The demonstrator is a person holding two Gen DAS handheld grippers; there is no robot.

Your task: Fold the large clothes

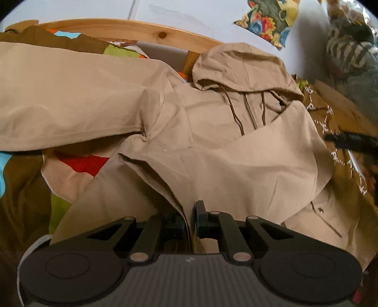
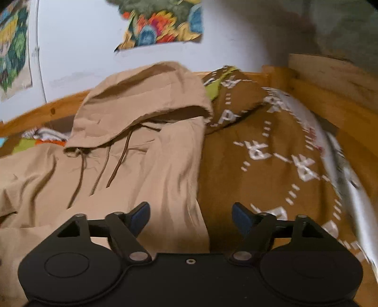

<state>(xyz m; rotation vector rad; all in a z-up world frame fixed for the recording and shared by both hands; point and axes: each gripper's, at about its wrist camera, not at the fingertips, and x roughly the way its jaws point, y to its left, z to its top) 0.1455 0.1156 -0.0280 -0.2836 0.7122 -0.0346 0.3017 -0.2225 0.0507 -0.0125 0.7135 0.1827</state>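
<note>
Left wrist view showed the left gripper pinching a fold of the beige jacket, likely to carry it over. The right gripper hung wide, holding nothing

Jacket plain beige, drawstrings darker brown. Bedspread brown with white lettering, plus red, lime, orange and light blue patches. Bed frame light pine wood. Wall pale white-blue. Wall cloth multicolour floral. Both grippers black, right gripper pads blue.
</note>
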